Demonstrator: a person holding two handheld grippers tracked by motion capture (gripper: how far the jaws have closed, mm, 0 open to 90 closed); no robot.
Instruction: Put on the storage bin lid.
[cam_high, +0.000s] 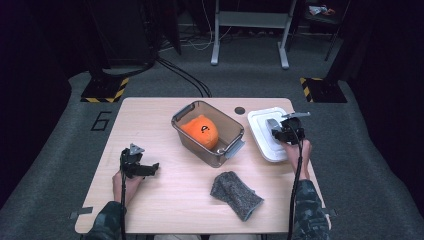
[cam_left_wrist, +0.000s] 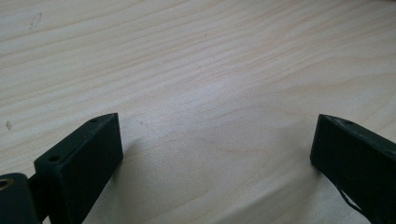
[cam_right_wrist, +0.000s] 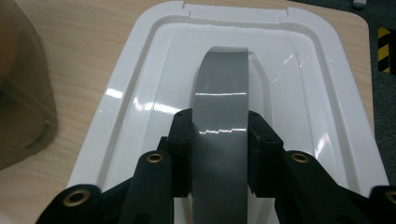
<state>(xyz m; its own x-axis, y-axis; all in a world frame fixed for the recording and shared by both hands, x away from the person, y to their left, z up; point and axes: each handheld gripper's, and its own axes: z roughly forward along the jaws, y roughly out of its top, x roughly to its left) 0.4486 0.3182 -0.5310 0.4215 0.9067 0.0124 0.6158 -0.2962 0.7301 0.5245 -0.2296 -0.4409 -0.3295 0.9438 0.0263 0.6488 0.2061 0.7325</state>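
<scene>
though nearly closed, hand-held gripper (cam_right_wrist: 219, 133) on handle (cam_right_wrist: 222, 112)

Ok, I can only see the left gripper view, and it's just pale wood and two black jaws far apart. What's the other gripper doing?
Observer: The right gripper is shut on the arched grey handle of a white plastic lid.
Operator: Is there a box that the lid goes on?
Observer: There might be. A see-through brownish plastic bin stands open next to the lid, and a round orange soft thing lies inside it.
</scene>
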